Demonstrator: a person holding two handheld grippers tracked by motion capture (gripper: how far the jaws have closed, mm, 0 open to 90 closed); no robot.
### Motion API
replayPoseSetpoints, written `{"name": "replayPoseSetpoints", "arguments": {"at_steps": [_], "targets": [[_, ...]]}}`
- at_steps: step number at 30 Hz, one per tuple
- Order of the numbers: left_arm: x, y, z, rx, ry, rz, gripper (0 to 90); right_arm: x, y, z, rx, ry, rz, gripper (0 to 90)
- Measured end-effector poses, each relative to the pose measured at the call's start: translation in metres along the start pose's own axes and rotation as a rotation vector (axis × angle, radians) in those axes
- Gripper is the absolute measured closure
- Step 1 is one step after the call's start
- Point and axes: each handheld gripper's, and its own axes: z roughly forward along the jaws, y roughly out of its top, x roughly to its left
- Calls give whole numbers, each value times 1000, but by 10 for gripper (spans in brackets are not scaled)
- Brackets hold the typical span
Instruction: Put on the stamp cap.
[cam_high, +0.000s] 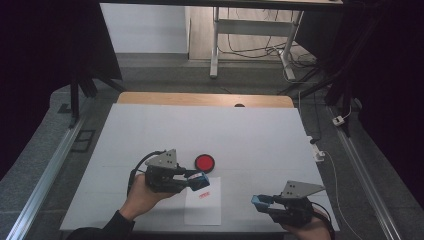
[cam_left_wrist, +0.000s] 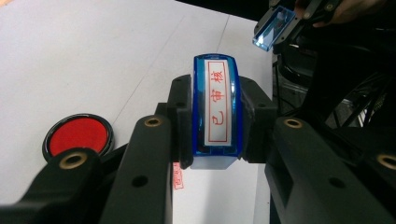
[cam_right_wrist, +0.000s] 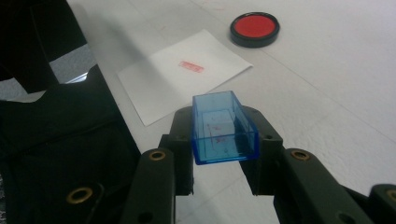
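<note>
**Stamp in L gripper, cap in R gripper, both off the paper**

Landmark = paper sheet (cam_high: 203, 202) on the white surface (cam_high: 150, 130).

I've got the left gripper (cam_high: 200, 181) clamped on the blue stamp (cam_left_wrist: 216, 109); pads press on its two long sides. In the left gripper view the stamp's long axis runs straight out along the jaws, away from the hand, label w/ red characters facing the camera. From the high view the stamp sits over the paper's top left corner, pointing across the sheet's upper edge, close above it; can't tell if it touches.

Red imprint (cam_right_wrist: 191, 66) on the paper, near its upper middle, just beside the stamp's tip.

Right gripper (cam_high: 261, 201) is clamped on the clear blue cap (cam_right_wrist: 223, 127), an open box w/ long axis in line w/ the jaws, open end pointing away from the hand. It's right of the paper, well apart from the sheet's right edge, aimed back toward it.

Red ink pad (cam_high: 204, 162), round, black rim, lies just beyond the paper's top edge.
</note>
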Motion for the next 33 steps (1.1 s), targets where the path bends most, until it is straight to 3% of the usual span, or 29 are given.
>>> {"name": "replayPoseSetpoints", "arguments": {"at_steps": [5,11,33], "targets": [[0,0,0,-3,-8,5,697,4,5,8,5,19,-26,682],[0,0,-1,-8,-11,13,697,3,10,18,9,86,-16,684],[0,4,-10,-24,-13,47,697,5,28,50,-3,156,-105,685]]}}
